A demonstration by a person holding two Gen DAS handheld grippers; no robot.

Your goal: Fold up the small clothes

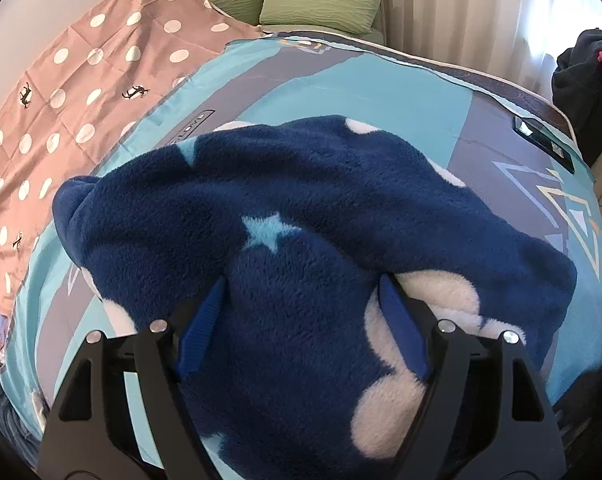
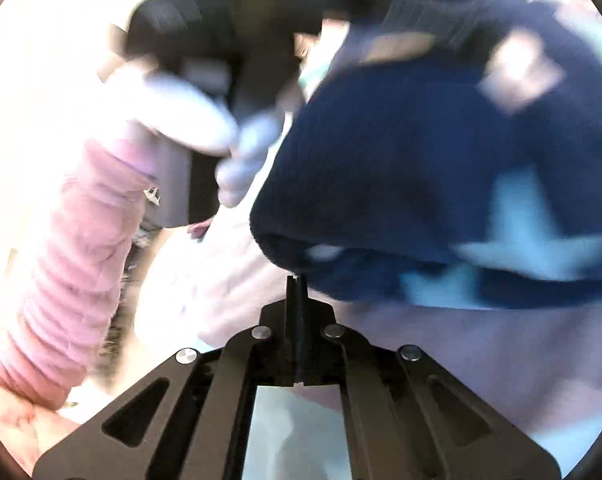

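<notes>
Fold step underway: blue fleece garment (image 1: 301, 208) heaped on bed cover (image 1: 341, 76). Left tool (image 1: 301, 292) spread wide astride fleece, not pinching. Right tool (image 2: 297, 280) clenched at hem (grip unclear, blurred). Next: flatten, align edges.

The right wrist view is smeared throughout: the navy fleece garment (image 2: 441, 168) shows only soft blotches for its pattern. A pink sleeve (image 2: 81, 260) runs off the left edge. In the left wrist view the fleece hides the bed cover (image 1: 341, 84) beneath it. Whether the left tool's (image 1: 301, 300) pads (image 1: 205, 320) press the fleece cannot be told.
</notes>
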